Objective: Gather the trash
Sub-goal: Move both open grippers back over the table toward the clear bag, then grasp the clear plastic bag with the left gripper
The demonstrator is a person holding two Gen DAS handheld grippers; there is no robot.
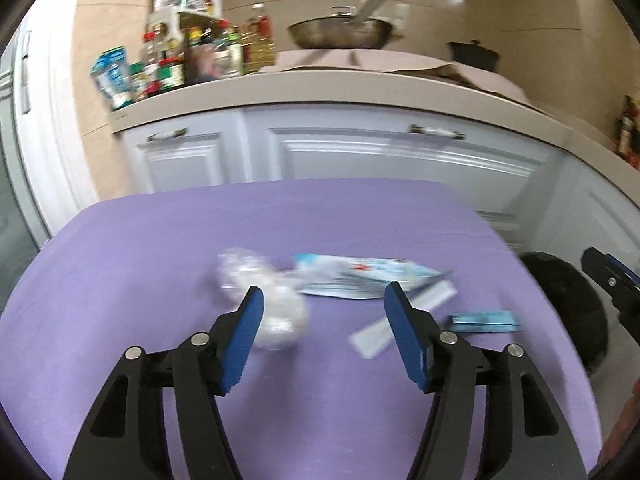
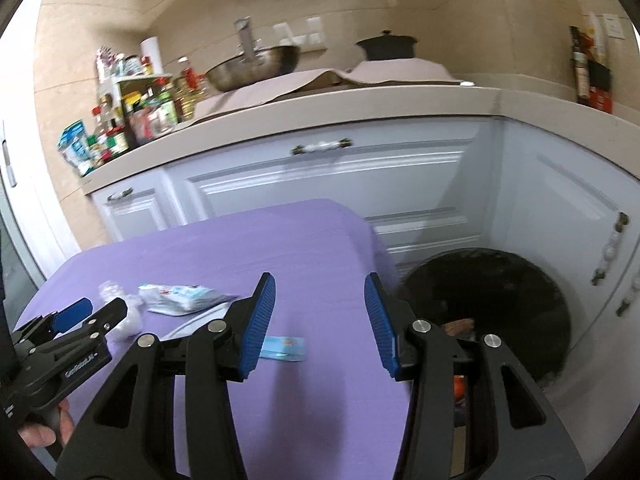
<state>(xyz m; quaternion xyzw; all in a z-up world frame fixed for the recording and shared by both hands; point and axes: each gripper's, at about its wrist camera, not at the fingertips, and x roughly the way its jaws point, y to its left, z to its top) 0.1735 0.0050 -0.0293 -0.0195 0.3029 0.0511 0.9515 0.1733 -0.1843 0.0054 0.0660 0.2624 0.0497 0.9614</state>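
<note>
Kitchen cabinets [image 2: 328, 176] with pale panelled doors line the background, topped by a counter [image 1: 320, 92] carrying bottles [image 1: 192, 56], a metal wok [image 1: 340, 34] and a dark pot [image 2: 386, 46]. In front stands the bench [image 1: 160, 248], covered in purple cloth. A black round bin [image 2: 488, 304] sits on the floor just beside the bench's right edge.

Four pieces of trash lie on the bench:
- a blue-and-white wrapper [image 1: 360, 276], the largest, near the centre;
- a crumpled clear plastic wad [image 1: 264, 300], touching the wrapper's left end;
- a pale flat strip [image 1: 400, 320], lying diagonally just below the wrapper;
- a small blue packet [image 1: 484, 322], near the right edge.

The left gripper [image 1: 324, 332] hovers over the bench with its blue-padded fingers [image 1: 244, 340] apart and nothing between them. The right gripper [image 2: 320, 320] sits above the bench's right edge, fingers [image 2: 260, 320] likewise apart and empty. A hand [image 2: 44, 428] holds the left gripper's handle.
</note>
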